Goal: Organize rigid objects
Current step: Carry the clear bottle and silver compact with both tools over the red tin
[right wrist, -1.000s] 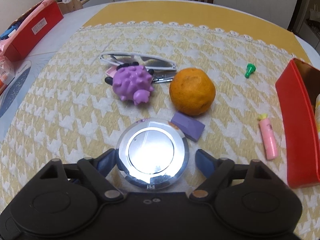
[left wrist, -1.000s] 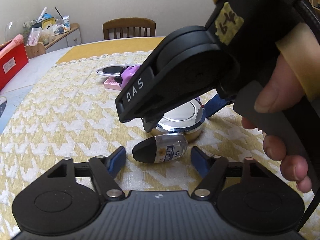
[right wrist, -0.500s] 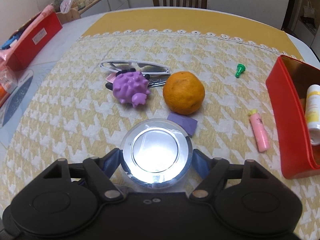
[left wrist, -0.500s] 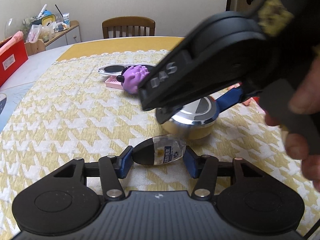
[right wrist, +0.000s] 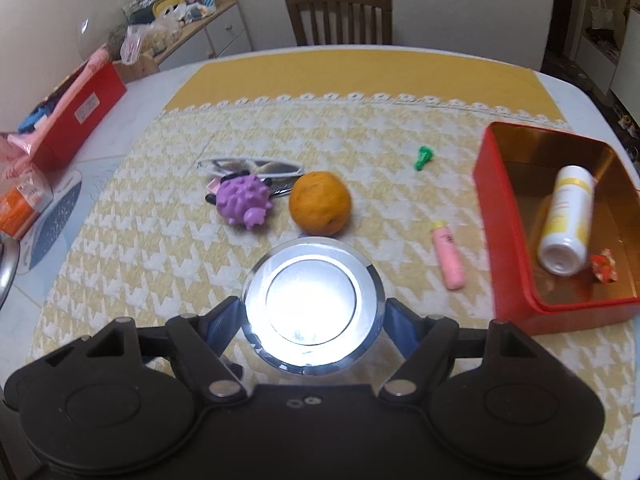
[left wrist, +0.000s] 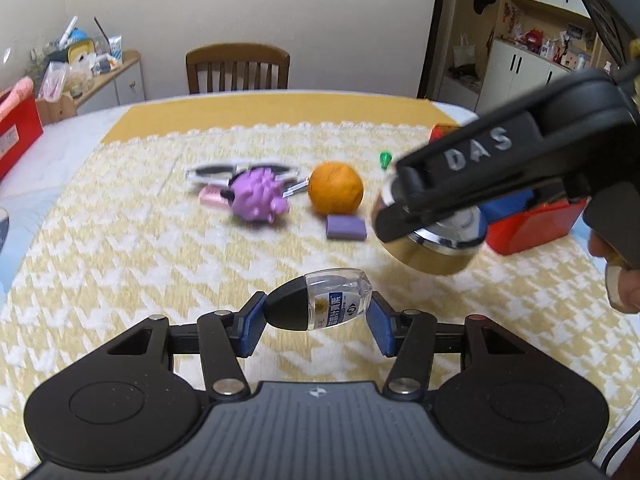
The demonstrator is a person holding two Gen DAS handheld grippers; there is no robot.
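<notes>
**Both grippers loaded above the houndstooth cloth**

The left gripper [left wrist: 318, 322] clamps a small clear plastic bottle [left wrist: 320, 304] with a rounded black cap and a printed label; it lies sideways between the blue pads, above the yellow-and-white woven tablecloth [left wrist: 120, 264]. The right gripper [right wrist: 314, 322] squeezes a round tin [right wrist: 314, 308] by its sides: a glossy chrome lid that glares white, and, from the left wrist view, a gold cylindrical wall [left wrist: 432, 254], lifted off the cloth.

Ahead on the cloth lie a knobbly purple rubber toy [right wrist: 244, 202], white-framed sunglasses [right wrist: 248, 167] just behind it, and a dimpled orange [right wrist: 320, 203] beside it. A flat purple block [left wrist: 346, 227] sits near the orange. A pink tube [right wrist: 448, 260] and a small green piece [right wrist: 423, 158] lie between the orange and an open red tin box [right wrist: 504, 240] with a gold interior, which holds a white cylindrical bottle [right wrist: 566, 220] and a small red crumpled item [right wrist: 604, 266]. A wooden chair [right wrist: 338, 14] stands past the table's far edge.
</notes>
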